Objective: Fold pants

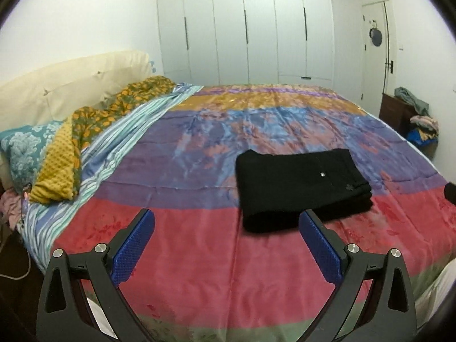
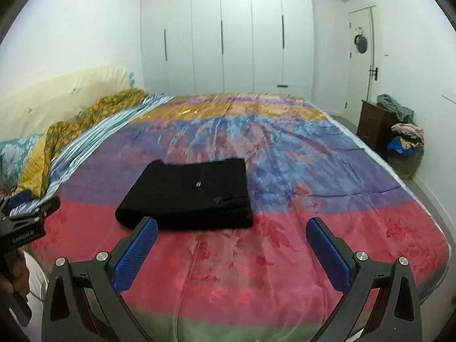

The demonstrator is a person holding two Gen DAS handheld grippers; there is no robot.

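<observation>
- Hanging above the near edge of the bed, the left gripper (image 1: 226, 219) has its blue-padded fingers (image 1: 134, 245) spread wide and holds nothing.
- Likewise the right gripper (image 2: 232, 228) hovers with its jaws well apart and empty; both sit back from the cloth, which suggests they are clear of the work.
- Just beyond the fingertips lie the black folded pants (image 1: 302, 188), a compact rectangle of stacked layers resting flat on the red band of the glossy striped satin bedspread (image 1: 199, 270), a small metal button facing up.
- Judging by that tidy bundle, the folding looks finished or nearly so.
- Farther off stand a cream padded headboard (image 1: 71, 85), white wardrobe doors (image 1: 245, 25) and a dark wooden cabinet (image 2: 373, 122).
</observation>
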